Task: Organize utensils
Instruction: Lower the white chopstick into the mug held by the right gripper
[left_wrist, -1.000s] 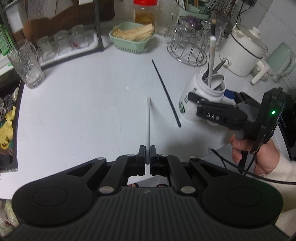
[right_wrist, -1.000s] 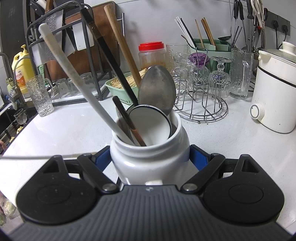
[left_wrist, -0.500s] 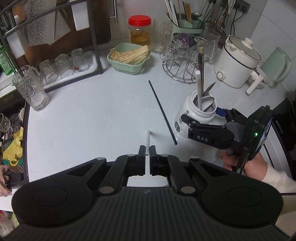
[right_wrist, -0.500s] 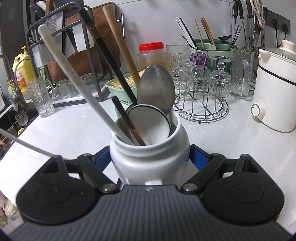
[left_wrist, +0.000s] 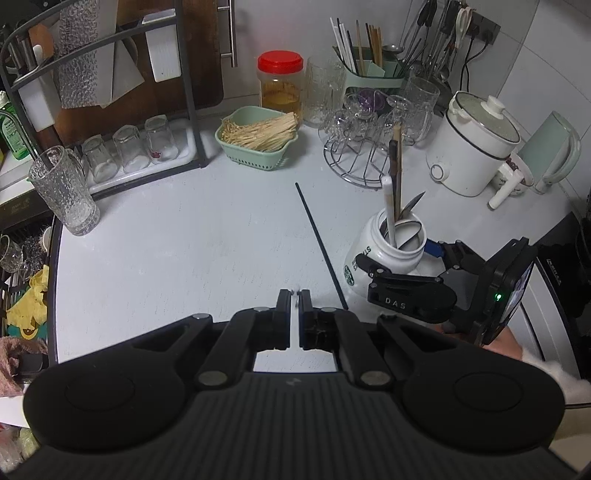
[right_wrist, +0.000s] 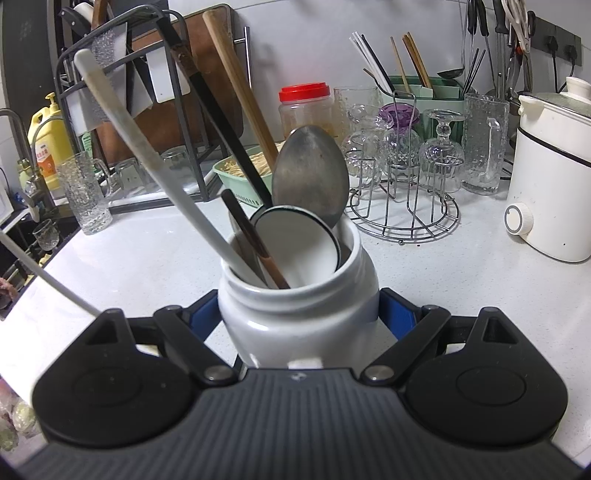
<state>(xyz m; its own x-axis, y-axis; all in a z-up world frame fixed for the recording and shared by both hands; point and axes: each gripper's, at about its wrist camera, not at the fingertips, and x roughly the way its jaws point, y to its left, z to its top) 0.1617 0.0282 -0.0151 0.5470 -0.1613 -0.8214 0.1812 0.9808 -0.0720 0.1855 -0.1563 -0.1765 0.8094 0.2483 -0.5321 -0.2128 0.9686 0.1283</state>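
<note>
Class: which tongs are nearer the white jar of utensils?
Right. The right tongs straddle the white jar; the left tongs, shut on a white chopstick, are off to its side.

We stood in a home kitchen: around the white countertop (left_wrist: 177, 236) we saw a dish rack (left_wrist: 110, 110) behind, a wire glass stand (right_wrist: 404, 206), hanging utensils (right_wrist: 495, 40) and a rice cooker (right_wrist: 550, 170) beside it.
</note>
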